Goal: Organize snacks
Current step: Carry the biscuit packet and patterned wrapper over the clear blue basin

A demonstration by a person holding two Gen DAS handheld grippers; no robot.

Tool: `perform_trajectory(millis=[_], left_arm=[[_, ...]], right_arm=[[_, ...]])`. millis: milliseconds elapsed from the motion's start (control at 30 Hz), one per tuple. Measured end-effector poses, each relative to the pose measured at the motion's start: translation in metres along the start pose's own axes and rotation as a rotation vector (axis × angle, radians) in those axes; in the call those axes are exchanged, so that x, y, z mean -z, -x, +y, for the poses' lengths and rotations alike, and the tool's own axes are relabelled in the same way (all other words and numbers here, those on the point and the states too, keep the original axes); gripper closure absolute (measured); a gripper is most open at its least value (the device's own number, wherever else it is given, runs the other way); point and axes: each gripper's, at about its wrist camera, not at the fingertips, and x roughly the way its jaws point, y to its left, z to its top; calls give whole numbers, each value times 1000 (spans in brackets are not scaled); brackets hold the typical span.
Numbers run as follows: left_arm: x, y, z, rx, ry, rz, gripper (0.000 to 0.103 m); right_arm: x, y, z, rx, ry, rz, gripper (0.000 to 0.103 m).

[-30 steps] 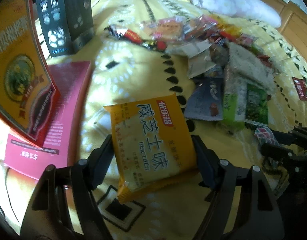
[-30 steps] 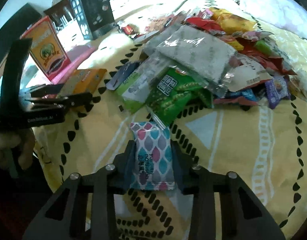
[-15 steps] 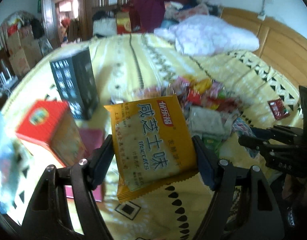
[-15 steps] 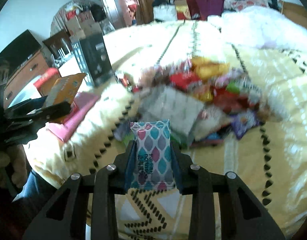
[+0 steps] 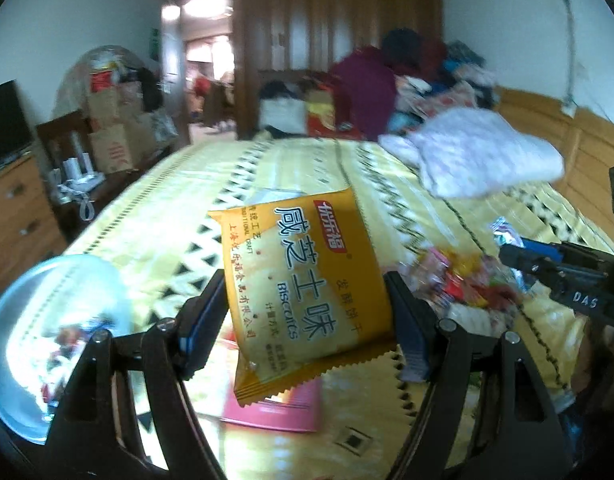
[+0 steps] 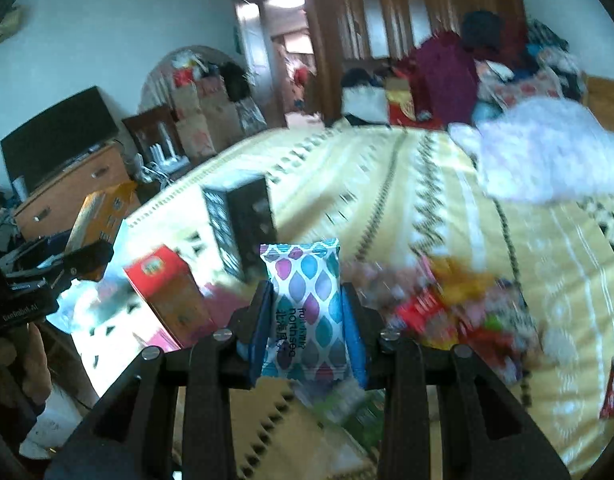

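My left gripper is shut on an orange biscuit packet, held high above the yellow bedspread. My right gripper is shut on a small white sachet with a teal and purple leaf pattern. A heap of mixed snack packets lies on the bed, to the right in the left wrist view. That snack heap is blurred in the right wrist view. The right gripper shows at the right edge of the left wrist view. At the left edge of the right wrist view, the left gripper carries the orange packet.
A round plastic bowl with a few snacks sits at lower left. A pink flat box, a red box and a dark upright box stand on the bed's left side. A white pillow lies far right. A wooden dresser is beside the bed.
Both grippers have risen well above the bed and tilted upward, each keeping its packet. The room's far wall and wardrobe have come into view, and the bowl has appeared at lower left.
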Motion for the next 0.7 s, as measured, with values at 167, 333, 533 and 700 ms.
perform_trajectory(millis=[167,333,533,700], left_arm=[[-10,14,48,-78,71,-44,26],[-13,28,81,-148,121,-80,26],[-9,41,135,-240,206,-100,26],[-2,50,181,-322,288,-104,26]], right_arm=[[-39,-17,53,-86,51,-40,66],[-70,-39,111,-203,82,-44,66],[-93,-69,190,-335,135,-22,66],[-105,-95,256,-424,189,4,66]])
